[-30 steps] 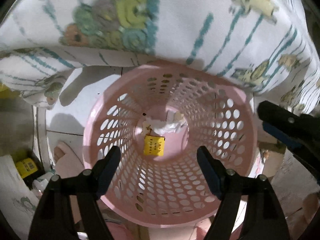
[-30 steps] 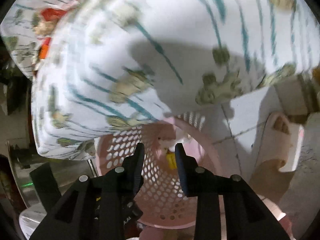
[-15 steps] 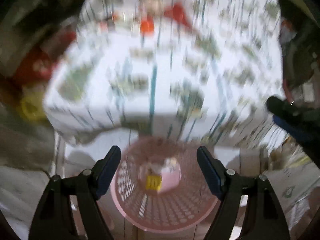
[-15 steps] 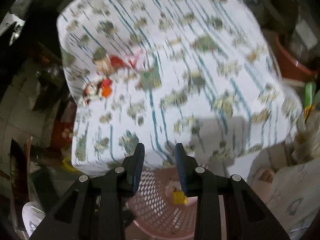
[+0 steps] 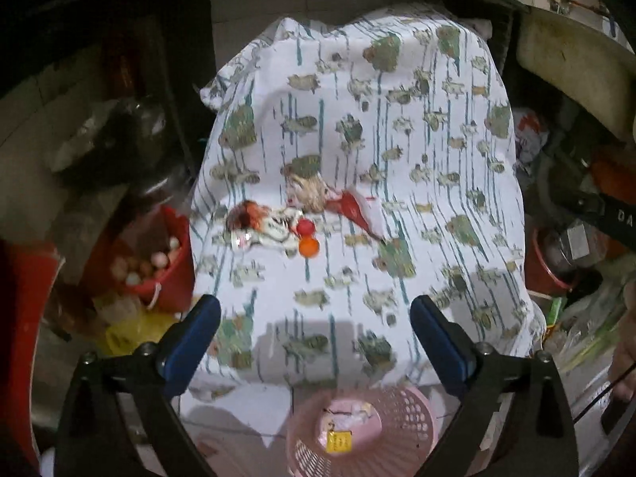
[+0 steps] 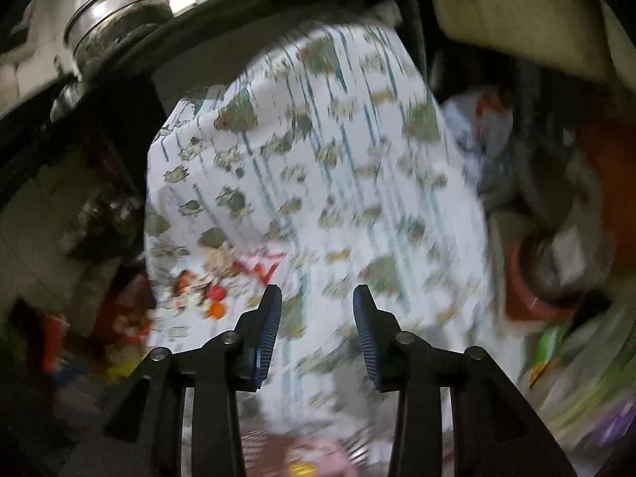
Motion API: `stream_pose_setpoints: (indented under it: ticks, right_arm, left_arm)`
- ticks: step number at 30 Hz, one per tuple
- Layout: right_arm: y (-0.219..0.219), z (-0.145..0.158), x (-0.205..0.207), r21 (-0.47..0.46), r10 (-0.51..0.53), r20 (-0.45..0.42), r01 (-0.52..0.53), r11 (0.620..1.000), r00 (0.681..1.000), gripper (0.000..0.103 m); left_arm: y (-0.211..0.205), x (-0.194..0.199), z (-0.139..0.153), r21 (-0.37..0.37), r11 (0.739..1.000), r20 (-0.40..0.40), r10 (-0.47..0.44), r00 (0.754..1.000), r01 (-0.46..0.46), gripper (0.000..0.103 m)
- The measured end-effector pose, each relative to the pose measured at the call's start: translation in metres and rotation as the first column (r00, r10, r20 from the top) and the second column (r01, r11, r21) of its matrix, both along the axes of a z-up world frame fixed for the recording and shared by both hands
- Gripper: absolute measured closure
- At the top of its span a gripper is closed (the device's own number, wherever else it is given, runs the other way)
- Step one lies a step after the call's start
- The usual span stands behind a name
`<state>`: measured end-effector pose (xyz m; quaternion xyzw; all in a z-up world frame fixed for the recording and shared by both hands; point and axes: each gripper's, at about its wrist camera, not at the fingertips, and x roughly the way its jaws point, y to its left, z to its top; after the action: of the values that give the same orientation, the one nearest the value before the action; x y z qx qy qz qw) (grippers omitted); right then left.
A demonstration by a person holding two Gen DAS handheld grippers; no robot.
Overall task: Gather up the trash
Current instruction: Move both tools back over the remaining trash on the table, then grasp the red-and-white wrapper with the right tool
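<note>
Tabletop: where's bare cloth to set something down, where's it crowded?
Free: the near strip of patterned cloth between the trash pile and the front edge above the pink basket; also the right half and the far end. Crowded: left-centre, where wrappers and two round caps cluster.

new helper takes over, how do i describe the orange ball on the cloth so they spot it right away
Find the white patterned cloth draped over the table, then the trash pile at its left-middle. The orange ball lies at the pile's near edge, just below a red ball, the only plain orange round thing there.
</note>
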<state>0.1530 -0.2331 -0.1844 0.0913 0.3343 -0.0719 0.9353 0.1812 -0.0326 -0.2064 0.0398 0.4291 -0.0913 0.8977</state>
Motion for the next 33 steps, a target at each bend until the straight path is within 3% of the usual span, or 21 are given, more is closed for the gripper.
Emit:
stream_pose_setpoints:
  ticks: [3,6,9,12,16,20,25,29,31,33]
  right_arm:
    - [0.003,-0.005,0.012,-0.085,0.031,0.011,-0.03,0.996,0.999,0.061]
    - [0.002,-0.032,0.025,-0.096,0.022,-0.035,-0.025,0.995,0.999,0.061]
    - [0.004,-0.053,0.039,-0.021,0.051,-0.112,-0.054,0.998,0.992,0.061]
    - [0.015,-0.061,0.047,-0.07,0.059,-0.127,-0.068,0.995,0.99,0.061]
    - [0.02,-0.075,0.054,-0.057,0.054,-0.17,-0.065,0.996,0.984,0.061]
    - [0.018,-0.084,0.057,-0.039,0.03,-0.192,-0.038,0.999,0.981,0.061]
    - [0.018,-0.084,0.067,0.019,0.042,-0.198,-0.039,0.999,0.979,0.061]
    - [0.036,-0.08,0.102,0.01,0.149,-0.234,-0.151,0.989,0.961,0.061]
    - [0.048,-0.081,0.123,-0.059,0.204,-0.248,-0.224,0.973,0.947,0.054]
    - [0.055,-0.092,0.142,-0.142,0.237,-0.265,-0.281,0.949,0.935,0.053]
  left_arm:
    - [0.011,0.022,0.002,-0.008,1.0,-0.009,0.011,1.0,-0.011,0.007]
    - [0.023,0.048,0.004,-0.069,0.997,-0.058,0.017,0.998,-0.021,0.007]
    - [0.025,0.066,0.007,-0.049,0.999,-0.047,0.017,0.999,-0.019,0.007]
    - [0.023,0.078,0.005,-0.014,1.0,-0.012,-0.015,1.0,0.015,0.007]
    - [0.042,0.078,-0.014,0.041,0.989,0.027,0.139,0.99,-0.14,0.007]
    - [0.062,0.087,-0.022,-0.06,0.989,-0.048,0.13,0.99,-0.133,0.007]
    - [0.065,0.113,-0.038,-0.014,0.981,-0.083,0.192,0.978,-0.194,0.007]
    - [0.058,0.128,-0.048,-0.023,0.986,-0.149,0.159,0.976,-0.164,0.007]
    - [0.054,0.131,-0.05,-0.024,0.988,-0.161,0.146,0.976,-0.152,0.007]
    - [0.051,0.133,-0.052,-0.022,0.988,-0.173,0.144,0.974,-0.15,0.007]
